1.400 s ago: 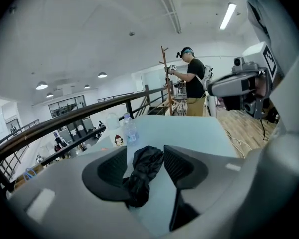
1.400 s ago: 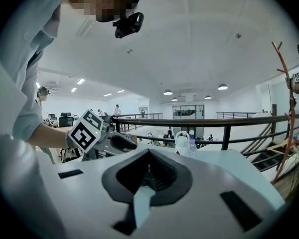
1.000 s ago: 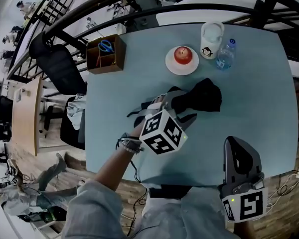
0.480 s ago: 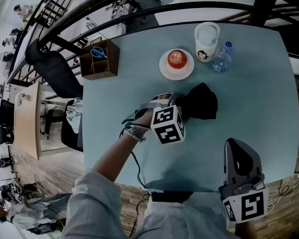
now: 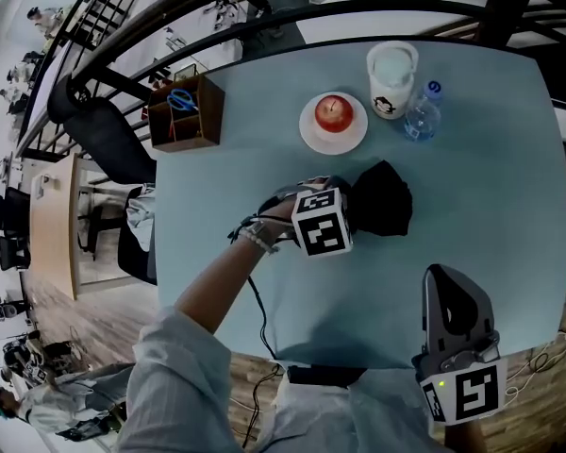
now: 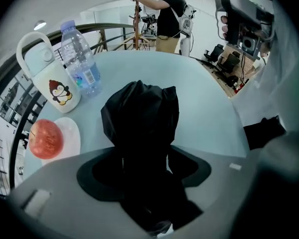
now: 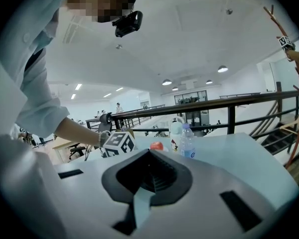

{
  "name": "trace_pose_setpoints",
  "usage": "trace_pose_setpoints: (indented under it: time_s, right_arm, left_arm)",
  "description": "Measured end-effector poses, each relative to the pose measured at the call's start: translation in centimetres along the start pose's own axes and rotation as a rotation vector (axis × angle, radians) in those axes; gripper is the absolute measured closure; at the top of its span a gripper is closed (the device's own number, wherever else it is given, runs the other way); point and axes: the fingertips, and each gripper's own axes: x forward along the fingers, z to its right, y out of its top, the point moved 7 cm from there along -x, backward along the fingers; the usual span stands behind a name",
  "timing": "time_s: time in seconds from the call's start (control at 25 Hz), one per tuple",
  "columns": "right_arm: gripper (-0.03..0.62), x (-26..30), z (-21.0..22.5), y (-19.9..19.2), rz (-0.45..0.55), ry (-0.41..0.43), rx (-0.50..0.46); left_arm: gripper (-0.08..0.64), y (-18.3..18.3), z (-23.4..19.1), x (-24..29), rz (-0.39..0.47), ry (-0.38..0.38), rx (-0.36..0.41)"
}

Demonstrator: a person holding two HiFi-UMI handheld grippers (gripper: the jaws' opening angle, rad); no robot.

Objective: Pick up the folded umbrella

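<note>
Black fabric in bunched folds: the umbrella [image 5: 385, 199] lies near the middle of the table [image 5: 495, 182], and your left gripper [image 5: 345, 208] has its jaws clamped on the umbrella's near end (in the left gripper view the dark folds fill the whole gap between them). Whether it has left the tabletop, I cannot tell. Beyond it stands an apple [image 5: 333, 112] on a plate [image 5: 307, 134], with a mug [image 5: 392, 78] and a bottle [image 5: 421, 112] just beside each other. A wooden box [image 5: 184, 113] sits at the far left corner. Your right gripper [image 5: 450, 277] hangs over the table's near edge, well apart from the umbrella, its jaws pressed together on nothing.
</note>
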Motion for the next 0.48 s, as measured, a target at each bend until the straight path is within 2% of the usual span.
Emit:
trace_pose_setpoints:
  time_s: [0.2, 0.48]
  right_arm:
    - [0.592, 0.6, 0.3, -0.3, -0.009, 0.021, 0.022]
    - [0.592, 0.6, 0.7, -0.4, -0.031, 0.03, 0.021]
  left_arm:
    - [0.281, 0.1, -0.3, 1.0, -0.039, 0.0, 0.023]
    - [0.279, 0.4, -0.5, 1.6, -0.076, -0.047, -0.015]
